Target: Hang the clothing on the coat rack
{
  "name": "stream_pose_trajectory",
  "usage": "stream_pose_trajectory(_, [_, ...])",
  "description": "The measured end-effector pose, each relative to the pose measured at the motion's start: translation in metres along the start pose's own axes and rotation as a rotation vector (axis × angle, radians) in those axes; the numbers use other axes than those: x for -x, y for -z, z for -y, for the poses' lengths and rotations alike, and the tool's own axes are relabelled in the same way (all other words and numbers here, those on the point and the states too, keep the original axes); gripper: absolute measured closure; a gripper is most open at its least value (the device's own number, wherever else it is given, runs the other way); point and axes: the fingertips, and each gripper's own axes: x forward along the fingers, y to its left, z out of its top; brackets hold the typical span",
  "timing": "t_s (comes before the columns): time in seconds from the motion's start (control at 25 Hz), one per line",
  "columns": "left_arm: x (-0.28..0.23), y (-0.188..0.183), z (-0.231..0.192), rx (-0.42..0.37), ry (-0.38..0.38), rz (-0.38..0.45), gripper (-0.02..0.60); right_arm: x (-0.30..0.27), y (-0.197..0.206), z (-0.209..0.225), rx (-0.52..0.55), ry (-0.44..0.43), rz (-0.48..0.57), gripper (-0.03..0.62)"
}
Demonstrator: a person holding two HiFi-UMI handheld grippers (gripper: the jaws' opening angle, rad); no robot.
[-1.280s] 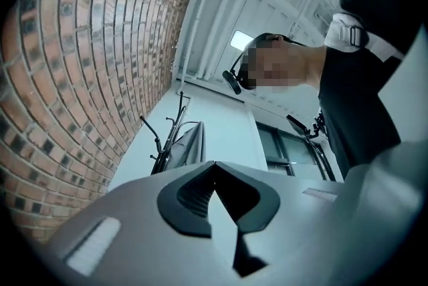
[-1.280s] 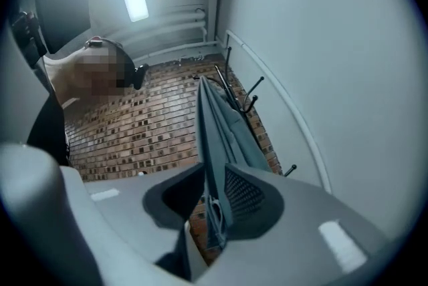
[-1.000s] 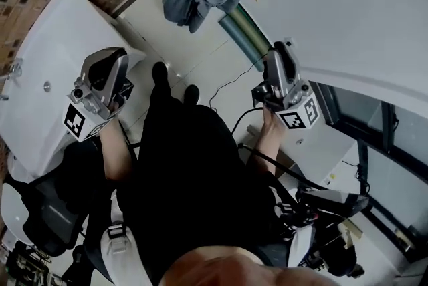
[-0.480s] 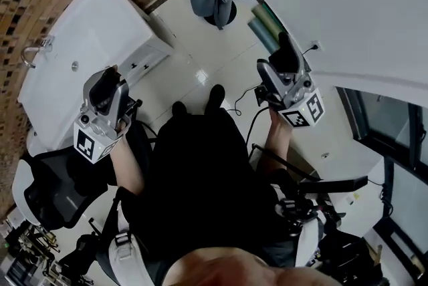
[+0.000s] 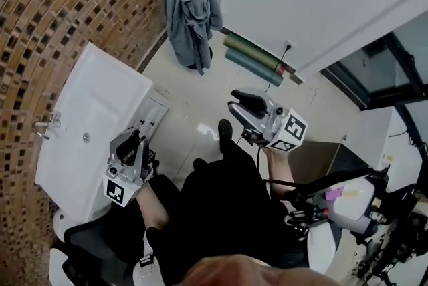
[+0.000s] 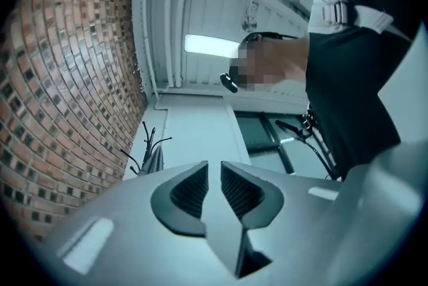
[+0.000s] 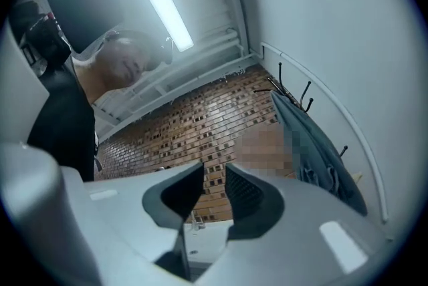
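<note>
We see the grey robe (image 5: pixel 190 4) hanging on the coat rack (image 7: pixel 289 95). Our left gripper (image 6: pixel 214 166) has just opened slightly and our right gripper (image 7: pixel 215 168) just narrowed; both stand ajar, empty

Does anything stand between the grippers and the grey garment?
Nothing visible: only floor tiles lie between the left gripper, the right gripper and the hanging garment. The left fingers just opened, the right just closed; both are empty.
</note>
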Motion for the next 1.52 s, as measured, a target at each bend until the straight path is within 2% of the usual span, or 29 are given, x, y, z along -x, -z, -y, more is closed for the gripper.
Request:
stream_pose_trajectory(0.04, [0.01,-0.004,0.004,0.037,0.013,0.035,0.53,0.003,0.004,-0.016,0.004,0.012,-0.016,0.49])
stream_pose_trajectory(0.16, [0.025,-0.001,0.014,0.1,0.033,0.102,0.527,0.018,0.012,-0.047,0.015,0.067,-0.075,0.49])
stream_pose_trajectory(0.2, [0.026,0.0,0.015,0.108,0.028,0.115,0.501,0.025,0.015,-0.054,0.007,0.089,-0.089,0.49])
stream_pose_trajectory(0.28, [0.028,-0.008,0.018,0.114,0.006,0.149,0.395,0.037,0.019,-0.066,-0.014,0.127,-0.108,0.49])
stream_pose_trajectory(0.36, [0.037,-0.019,0.022,0.115,-0.003,0.184,0.321,0.038,0.02,-0.072,-0.021,0.147,-0.114,0.49])
stream_pose_trajectory(0.44, [0.048,-0.021,0.024,0.102,-0.005,0.167,0.272,0.027,0.017,-0.074,-0.021,0.133,-0.104,0.49])
stream_pose_trajectory(0.56, [0.063,-0.025,0.028,0.08,-0.011,0.128,0.284,0.005,0.015,-0.089,0.001,0.061,-0.103,0.49])
stream_pose_trajectory(0.64, [0.073,-0.033,0.03,0.07,-0.021,0.133,0.377,-0.004,0.017,-0.1,0.022,0.024,-0.115,0.49])
stream_pose_trajectory(0.76, [0.081,-0.043,0.036,0.06,-0.029,0.134,0.437,-0.006,0.017,-0.107,0.026,0.013,-0.106,0.49])
stream_pose_trajectory(0.96, [0.086,-0.039,0.048,0.087,-0.004,0.099,0.439,0.002,0.024,-0.113,-0.014,0.041,-0.075,0.49])
stream_pose_trajectory(1.24, [0.076,-0.017,0.05,0.129,0.018,0.06,0.462,0.025,0.036,-0.111,-0.029,0.097,-0.088,0.49])
stream_pose_trajectory(1.48, [0.056,0.0,0.06,0.179,0.065,0.076,0.472,0.058,0.027,-0.099,-0.009,0.193,-0.085,0.49])
stream_pose_trajectory(1.52, [0.053,0.0,0.06,0.183,0.07,0.082,0.502,0.062,0.027,-0.099,-0.01,0.205,-0.081,0.49])
